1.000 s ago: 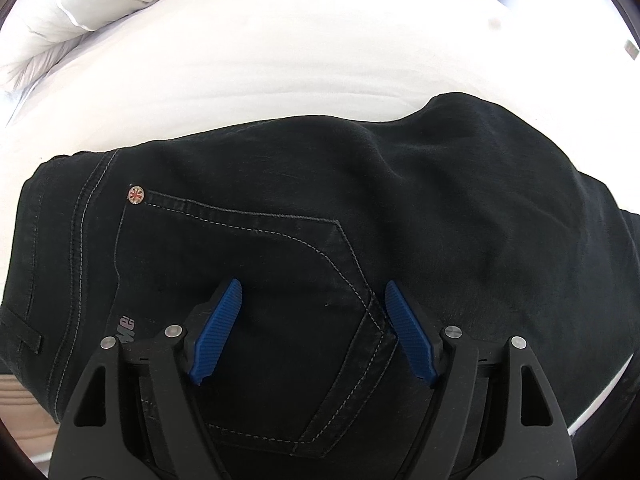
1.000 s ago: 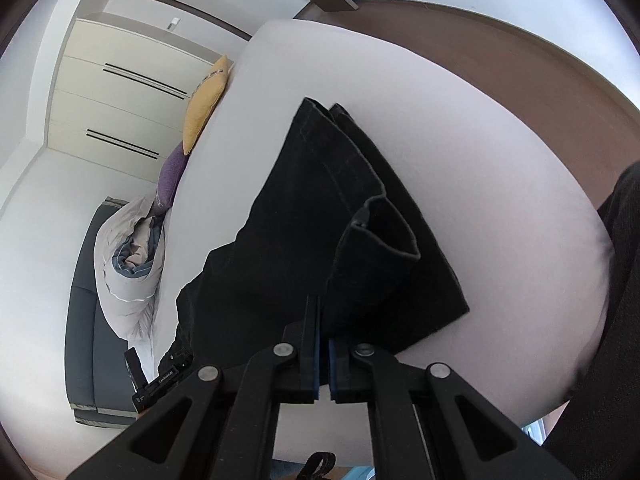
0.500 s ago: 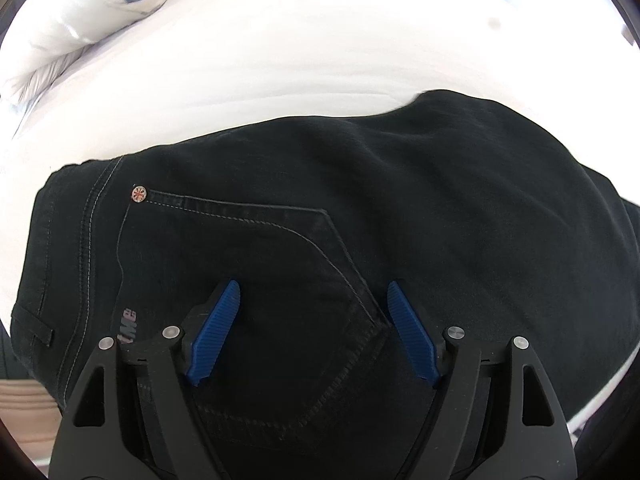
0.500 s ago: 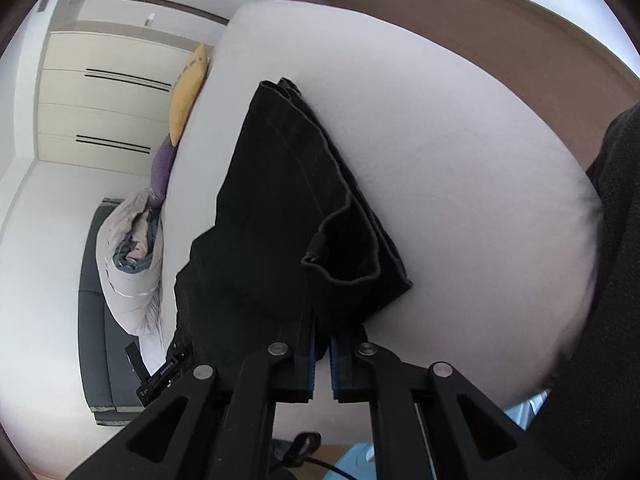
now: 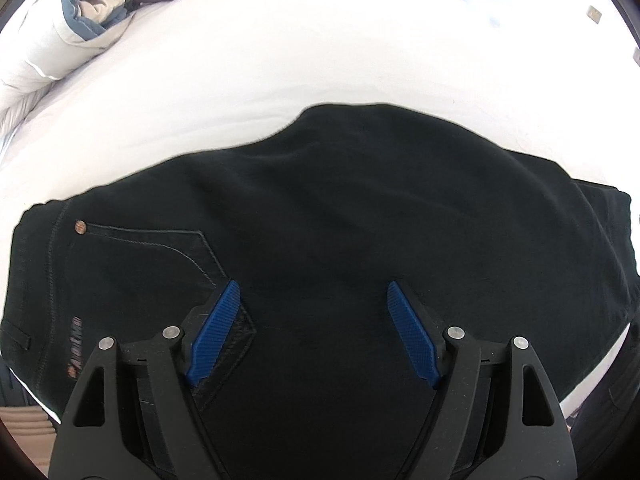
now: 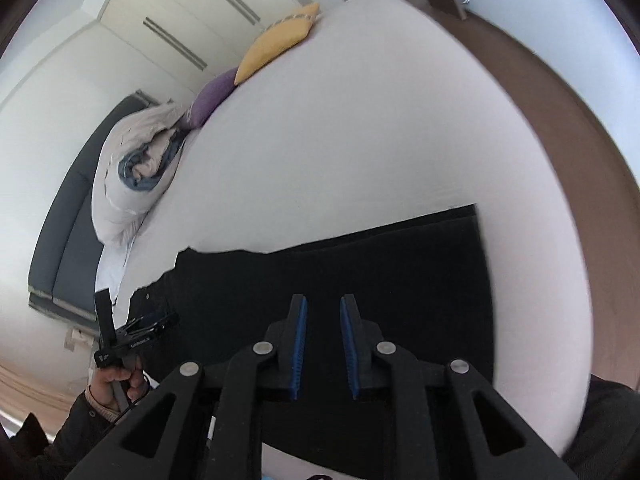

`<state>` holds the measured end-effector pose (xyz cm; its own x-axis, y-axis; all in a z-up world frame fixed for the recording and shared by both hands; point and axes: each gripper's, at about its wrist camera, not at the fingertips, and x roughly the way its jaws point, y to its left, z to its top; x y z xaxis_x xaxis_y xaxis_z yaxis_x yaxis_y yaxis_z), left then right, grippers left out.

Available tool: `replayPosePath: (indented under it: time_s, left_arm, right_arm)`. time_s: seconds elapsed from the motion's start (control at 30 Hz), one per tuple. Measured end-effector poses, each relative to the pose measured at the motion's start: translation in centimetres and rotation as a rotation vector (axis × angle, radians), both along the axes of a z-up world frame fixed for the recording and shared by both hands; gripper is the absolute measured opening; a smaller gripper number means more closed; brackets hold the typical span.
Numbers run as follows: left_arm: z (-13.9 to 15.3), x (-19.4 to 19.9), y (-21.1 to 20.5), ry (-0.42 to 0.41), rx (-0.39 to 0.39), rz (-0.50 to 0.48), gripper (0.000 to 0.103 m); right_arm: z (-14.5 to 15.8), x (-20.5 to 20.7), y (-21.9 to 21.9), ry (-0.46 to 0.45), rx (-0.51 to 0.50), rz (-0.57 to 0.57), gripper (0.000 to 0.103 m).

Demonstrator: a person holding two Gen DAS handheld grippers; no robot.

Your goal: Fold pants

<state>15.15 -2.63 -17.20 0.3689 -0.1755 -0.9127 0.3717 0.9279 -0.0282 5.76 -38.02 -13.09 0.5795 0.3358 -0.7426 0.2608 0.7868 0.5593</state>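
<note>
On the bed (image 5: 320,60), black pants (image 5: 340,220) lie lengthwise, waistband left; left hand-held gripper (image 5: 314,332) wide, right (image 6: 323,344) narrowly parted, just opening, empty.

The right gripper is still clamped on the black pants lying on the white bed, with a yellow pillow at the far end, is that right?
Not quite. The right gripper is no longer clamped: its jaws have just been opening and nothing is between them, as the right wrist view shows. The black pants do lie on the white bed, yellow pillow at the far end.

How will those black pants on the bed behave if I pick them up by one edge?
The pants look floppy: they lie in soft folds on the bed, so the doubled layers would probably sag and unfold. The stitched pocket suggests denim, probably fairly heavy for its size. The coarse cloth seems unlikely to slip.
</note>
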Motion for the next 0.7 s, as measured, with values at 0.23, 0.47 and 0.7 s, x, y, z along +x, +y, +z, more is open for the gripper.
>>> replayPosePath:
  time_s: [0.23, 0.47, 0.7]
  left_arm:
    - [-1.0, 0.4, 0.3, 0.006, -0.051, 0.046, 0.076]
    - [-0.5, -0.1, -1.0, -0.027, -0.083, 0.065, 0.076]
    - [0.4, -2.1, -2.3, -0.053, -0.127, 0.049, 0.076]
  right_arm:
    - [-6.0, 3.2, -4.7, 0.08, 0.008, -0.163, 0.0]
    - [-4.3, 2.9, -6.5, 0.066, -0.159, -0.291, 0.0]
    - [1.5, -3.8, -3.8, -0.118, 0.032, -0.217, 0.035]
